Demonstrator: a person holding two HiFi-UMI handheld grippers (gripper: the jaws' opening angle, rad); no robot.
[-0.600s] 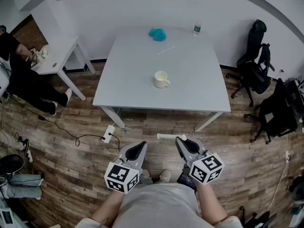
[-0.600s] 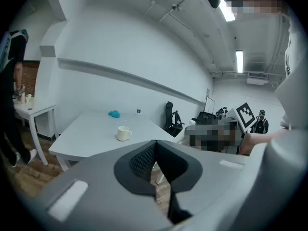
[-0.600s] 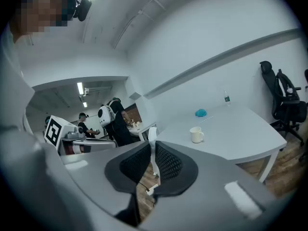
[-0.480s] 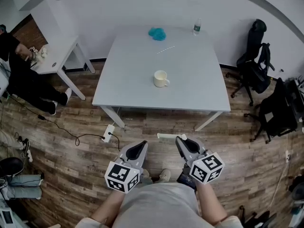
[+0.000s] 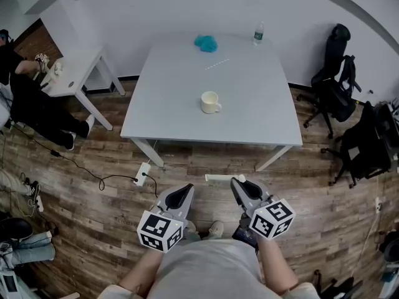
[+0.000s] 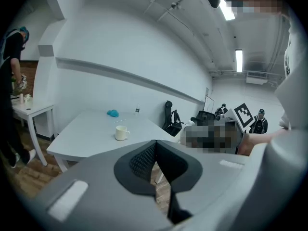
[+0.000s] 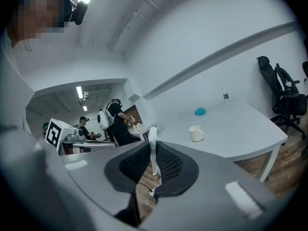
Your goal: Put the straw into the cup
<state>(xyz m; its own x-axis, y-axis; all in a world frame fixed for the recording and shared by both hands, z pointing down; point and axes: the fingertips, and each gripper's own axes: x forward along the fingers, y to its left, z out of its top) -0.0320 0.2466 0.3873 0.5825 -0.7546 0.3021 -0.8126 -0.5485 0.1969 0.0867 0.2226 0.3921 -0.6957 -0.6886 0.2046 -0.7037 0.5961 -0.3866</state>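
A white cup (image 5: 210, 103) with a handle stands near the middle of the grey table (image 5: 262, 120), well ahead of both grippers; it also shows as the cup (image 6: 121, 133) and the cup (image 7: 195, 133). My right gripper (image 5: 238, 183) is shut on a white straw (image 5: 219, 178), which sticks out sideways to the left over the wooden floor. In the right gripper view the straw (image 7: 153, 153) stands upright between the pads of the gripper (image 7: 153, 148). My left gripper (image 5: 184, 191) is shut with nothing in it, its pads meeting at the gripper tip (image 6: 155, 150).
A blue cloth (image 5: 206, 43), a thin white strip (image 5: 217, 63) and a water bottle (image 5: 258, 35) lie at the table's far end. Black office chairs (image 5: 333, 73) stand at the right. A white side table (image 5: 75, 73) with a person (image 5: 28, 101) is at the left. A power strip (image 5: 143, 174) lies on the floor.
Both grippers stay where they were, the straw still held. The person at the side table has shifted a little.
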